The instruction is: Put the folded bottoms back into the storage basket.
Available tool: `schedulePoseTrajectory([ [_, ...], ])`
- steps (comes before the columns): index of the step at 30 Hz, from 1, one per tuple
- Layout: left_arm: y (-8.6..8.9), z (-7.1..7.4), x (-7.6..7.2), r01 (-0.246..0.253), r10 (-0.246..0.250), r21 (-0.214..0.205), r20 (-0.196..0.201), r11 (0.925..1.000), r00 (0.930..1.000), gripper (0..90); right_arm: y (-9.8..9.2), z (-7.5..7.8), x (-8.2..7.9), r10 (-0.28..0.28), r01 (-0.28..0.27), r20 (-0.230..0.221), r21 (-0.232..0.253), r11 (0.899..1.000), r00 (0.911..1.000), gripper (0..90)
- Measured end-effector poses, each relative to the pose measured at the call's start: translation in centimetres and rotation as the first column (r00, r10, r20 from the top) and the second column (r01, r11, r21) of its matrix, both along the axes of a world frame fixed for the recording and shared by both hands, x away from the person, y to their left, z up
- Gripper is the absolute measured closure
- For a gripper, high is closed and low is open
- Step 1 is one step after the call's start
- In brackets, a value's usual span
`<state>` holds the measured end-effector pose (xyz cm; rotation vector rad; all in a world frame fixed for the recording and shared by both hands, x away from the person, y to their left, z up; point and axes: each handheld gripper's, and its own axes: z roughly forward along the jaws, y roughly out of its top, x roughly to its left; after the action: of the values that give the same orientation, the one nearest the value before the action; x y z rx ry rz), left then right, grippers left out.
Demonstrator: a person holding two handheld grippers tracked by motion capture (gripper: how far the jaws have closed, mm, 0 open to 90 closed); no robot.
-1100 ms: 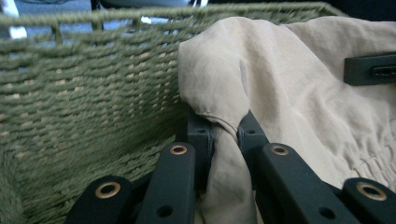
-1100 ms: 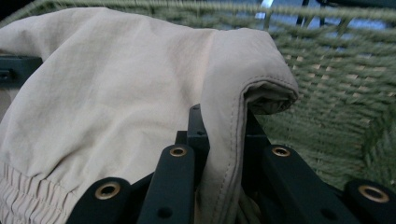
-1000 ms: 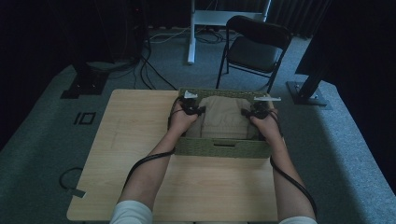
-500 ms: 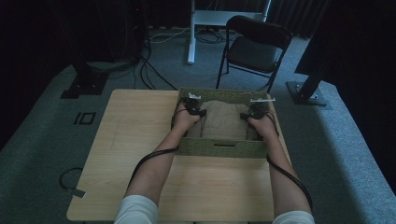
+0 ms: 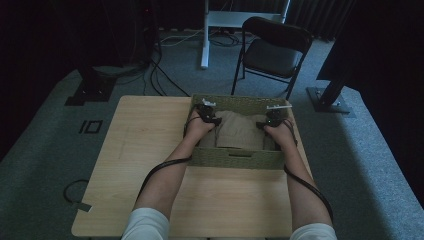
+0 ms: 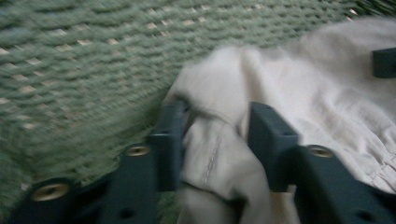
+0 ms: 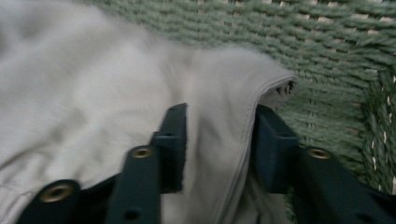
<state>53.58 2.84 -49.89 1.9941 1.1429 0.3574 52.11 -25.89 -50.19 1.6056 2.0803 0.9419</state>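
A folded beige cloth (image 5: 240,131) lies inside a green woven basket (image 5: 235,159) on the wooden table. My left gripper (image 5: 209,116) is at the cloth's left end and my right gripper (image 5: 267,120) at its right end, both down inside the basket. In the left gripper view the left gripper (image 6: 215,126) has just been opening; a fold of cloth (image 6: 327,102) sits loosely between its jaws beside the basket wall (image 6: 70,56). The right gripper (image 7: 219,135) has also just been opening, with the hemmed cloth (image 7: 70,84) edge between its parted jaws near the basket weave (image 7: 336,56).
The basket stands at the far right part of the table (image 5: 150,150), with bare wood to its left and in front. A black folding chair (image 5: 272,52) and a white desk leg (image 5: 205,35) stand beyond the table. Cables trail from both grippers along the forearms.
Both hands have stayed at the cloth's ends in the basket. The right hand has sunk slightly lower into it.
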Motion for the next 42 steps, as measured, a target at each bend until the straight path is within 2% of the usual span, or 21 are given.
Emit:
schedulePoseTrajectory([
  [2,0.2,0.2,0.2,-0.041,0.041,0.007,0.026,0.9991,0.9988,44.5,0.0,0.2,-0.1,-0.004,0.004,0.011,0.023,1.0,0.9999,49.2],
  [3,0.2,0.2,0.2,-0.041,0.041,0.007,0.026,0.9991,0.9988,40.8,0.0,0.2,-0.1,-0.004,0.004,0.011,0.023,1.0,0.9999,49.2],
  [5,0.3,0.5,0.1,-0.057,0.057,-0.008,0.03,0.9983,0.9979,38.6,-0.1,0.5,-0.1,0.009,-0.01,0.041,0.033,0.999,0.9991,43.9],
  [6,0.3,0.7,0.1,-0.056,0.056,-0.012,0.029,0.9984,0.998,30.6,-0.1,0.9,-0.2,0.014,-0.017,0.067,0.049,0.999,0.9977,32.6],
  [7,0.3,1.0,0.0,-0.052,0.053,-0.019,0.024,0.9984,0.9983,30.6,-0.1,0.9,-0.2,0.014,-0.017,0.067,0.049,0.999,0.9977,32.6],
  [8,0.3,1.2,-0.1,-0.039,0.039,-0.021,0.022,0.999,0.999,28.3,0.0,1.5,-0.2,0.036,-0.042,0.115,0.054,0.998,0.9928,23.9],
  [12,0.5,2.5,-0.7,-0.011,0.013,-0.041,0.062,0.9991,0.998,23.8,0.3,2.4,-0.5,0.053,-0.061,0.147,0.054,0.997,0.9878,18.2],
  [13,0.6,2.9,-0.9,-0.006,0.009,-0.044,0.073,0.999,0.9973,20.7,0.6,3.1,-0.8,0.092,-0.1,0.164,0.037,0.994,0.9821,14.1],
  [15,0.8,3.7,-1.2,0.003,0.003,-0.069,0.089,0.9976,0.996,20.7,0.7,3.4,-0.9,0.107,-0.114,0.167,0.035,0.993,0.9802,14.1],
  [16,0.9,4.5,-1.7,0.022,-0.011,-0.099,0.102,0.9948,0.9947,19.9,1.0,3.9,-1.2,0.12,-0.127,0.184,0.028,0.992,0.9756,12.2],
  [17,0.9,4.5,-1.7,0.022,-0.011,-0.099,0.102,0.9948,0.9947,18.9,1.0,3.9,-1.2,0.12,-0.127,0.184,0.028,0.992,0.9756,12.2],
  [18,1.0,5.0,-2.0,0.037,-0.026,-0.101,0.113,0.9942,0.9933,18.9,1.2,4.5,-1.6,0.105,-0.112,0.204,0.019,0.994,0.9732,12.1],
  [21,1.3,5.8,-2.6,0.057,-0.043,-0.104,0.132,0.9929,0.9904,18.9,1.4,4.8,-1.9,0.108,-0.116,0.203,0.027,0.993,0.9733,12.2],
  [22,1.5,6.1,-2.9,0.056,-0.042,-0.106,0.13,0.9928,0.9906,18.9,1.8,5.1,-2.4,0.12,-0.125,0.211,0.013,0.992,0.9701,12.2],
  [24,1.8,6.4,-3.2,0.062,-0.05,-0.089,0.136,0.9941,0.9895,18.9,2.0,5.4,-2.8,0.126,-0.131,0.22,0.012,0.991,0.9674,12.2],
  [28,2.6,6.8,-4.1,0.065,-0.052,-0.094,0.138,0.9934,0.989,19.0,2.2,5.9,-3.3,0.119,-0.128,0.226,0.028,0.991,0.967,12.2],
  [30,3.1,7.1,-4.7,0.062,-0.047,-0.1,0.145,0.9931,0.9884,18.9,2.2,6.5,-3.7,0.11,-0.12,0.217,0.033,0.992,0.9699,12.4],
  [34,3.5,7.5,-5.2,0.062,-0.047,-0.101,0.143,0.9929,0.9886,18.9,2.2,7.2,-4.2,0.104,-0.115,0.213,0.041,0.993,0.9716,13.2],
  [39,4.0,8.1,-6.2,0.083,-0.069,-0.098,0.136,0.9918,0.9883,18.9,2.2,8.3,-5.4,0.115,-0.129,0.23,0.046,0.991,0.9663,13.2],
  [42,4.2,8.3,-6.6,0.074,-0.059,-0.107,0.136,0.9915,0.9889,18.9,2.1,8.7,-5.8,0.112,-0.129,0.238,0.057,0.99,0.9648,13.2],
])
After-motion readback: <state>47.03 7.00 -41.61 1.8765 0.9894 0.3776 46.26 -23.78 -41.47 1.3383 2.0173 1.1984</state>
